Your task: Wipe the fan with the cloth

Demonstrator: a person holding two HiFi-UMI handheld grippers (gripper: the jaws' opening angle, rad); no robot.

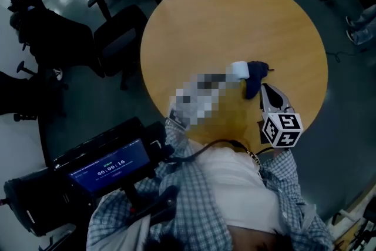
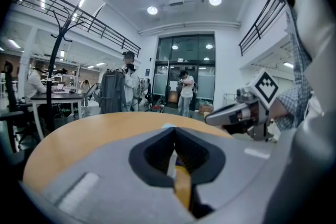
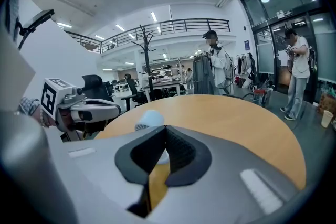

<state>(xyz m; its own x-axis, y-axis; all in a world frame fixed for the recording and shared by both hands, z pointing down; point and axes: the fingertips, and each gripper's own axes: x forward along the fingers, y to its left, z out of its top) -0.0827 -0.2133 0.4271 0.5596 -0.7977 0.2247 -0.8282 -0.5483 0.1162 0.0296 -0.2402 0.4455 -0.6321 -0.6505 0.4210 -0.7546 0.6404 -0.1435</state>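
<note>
A small white fan (image 1: 238,70) lies on the round wooden table (image 1: 235,14), with a dark blue cloth (image 1: 254,80) bunched against its right side. My right gripper (image 1: 264,89) is shut with nothing between its jaws, and its tips rest at the near edge of the cloth. In the right gripper view the fan (image 3: 148,119) shows just beyond the closed jaws, and my left gripper (image 3: 113,109) hovers at the left. A mosaic patch hides most of the left gripper in the head view. In its own view the left gripper (image 2: 175,132) is shut and empty, facing the right gripper (image 2: 208,119).
Dark office chairs (image 1: 117,38) stand left of the table. A device with a lit screen (image 1: 108,164) sits at the lower left, by the person's checked shirt. People (image 2: 185,93) and a coat rack (image 2: 58,60) stand far behind the table.
</note>
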